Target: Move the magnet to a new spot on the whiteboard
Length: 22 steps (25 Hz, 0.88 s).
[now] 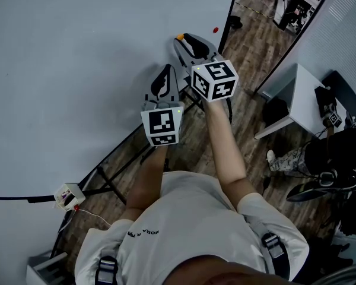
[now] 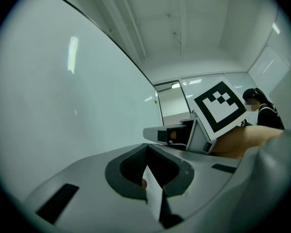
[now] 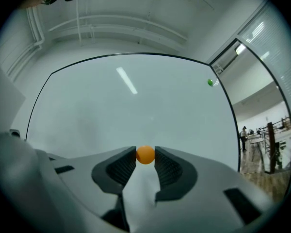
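Right tool (image 3: pixel 145 161) was closed on the magnet (image 3: pixel 145 154), a small round orange ball pinched at the very tips, one ribbed pad on each side; jaws stood only as far apart as the ball is wide; left tool (image 2: pixel 145 152) had its jaws together with nothing in them, hanging idle just beside and behind the right one. Magnet sat in front of the whiteboard (image 1: pixel 77 70), toward its right edge; could not tell if it touched the board face or was lifted just off it. Judged handling: light, hard, smooth and round, so likely to roll or squirt out of a tip pinch; best held across its widest part, deeper on the ribbed pads if possible; the pull toward the board would probably snap it on once close, so a gentle approach and an easy release should do; little risk of breakage. Whiteboard was large, blank and glossy with a thin dark frame, ceiling light reflected in it; one small green dot (image 3: pixel 210 82) sat near its upper right edge. Board stood on a dark metal stand (image 1: pixel 115 177) over a wood-plank floor (image 1: pixel 249 46); a small white box (image 1: pixel 68 196) with a red wire hung at the board's lower edge; a white desk (image 1: pixel 302 100) and a seated person (image 1: pixel 338 159) were well apart on the right.
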Motion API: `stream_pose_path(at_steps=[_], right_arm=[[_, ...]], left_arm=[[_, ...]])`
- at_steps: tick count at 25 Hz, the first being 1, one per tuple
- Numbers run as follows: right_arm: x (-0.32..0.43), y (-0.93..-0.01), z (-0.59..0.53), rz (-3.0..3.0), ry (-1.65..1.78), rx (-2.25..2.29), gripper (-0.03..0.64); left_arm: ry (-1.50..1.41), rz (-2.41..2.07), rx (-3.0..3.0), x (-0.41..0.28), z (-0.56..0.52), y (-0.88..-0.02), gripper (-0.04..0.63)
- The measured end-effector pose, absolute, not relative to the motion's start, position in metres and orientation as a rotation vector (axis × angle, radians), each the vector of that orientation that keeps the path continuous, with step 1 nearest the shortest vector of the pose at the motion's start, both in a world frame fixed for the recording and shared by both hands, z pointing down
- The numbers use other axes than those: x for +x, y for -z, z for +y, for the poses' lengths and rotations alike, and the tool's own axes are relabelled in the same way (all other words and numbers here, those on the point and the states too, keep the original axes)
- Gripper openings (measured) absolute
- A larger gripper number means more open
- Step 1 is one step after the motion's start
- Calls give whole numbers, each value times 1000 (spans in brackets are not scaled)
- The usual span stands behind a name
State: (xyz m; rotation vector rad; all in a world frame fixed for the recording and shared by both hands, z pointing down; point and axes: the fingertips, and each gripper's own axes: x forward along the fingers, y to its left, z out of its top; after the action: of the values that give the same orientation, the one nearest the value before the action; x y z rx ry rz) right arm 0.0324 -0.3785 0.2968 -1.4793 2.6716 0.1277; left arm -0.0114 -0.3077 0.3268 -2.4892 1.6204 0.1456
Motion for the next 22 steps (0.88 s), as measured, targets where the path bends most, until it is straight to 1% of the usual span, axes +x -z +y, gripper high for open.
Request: stream_pose_path(at_steps=[13,22], right_arm=[[17,-310,-398,2725,-126,-1474,127],[20,-307,-404,2733,-119,-1470,127]], left_arm=[[-150,1630,-2484,-18,-305,-331,2],[-145,1630,-2476,-14,-305,-325,2]])
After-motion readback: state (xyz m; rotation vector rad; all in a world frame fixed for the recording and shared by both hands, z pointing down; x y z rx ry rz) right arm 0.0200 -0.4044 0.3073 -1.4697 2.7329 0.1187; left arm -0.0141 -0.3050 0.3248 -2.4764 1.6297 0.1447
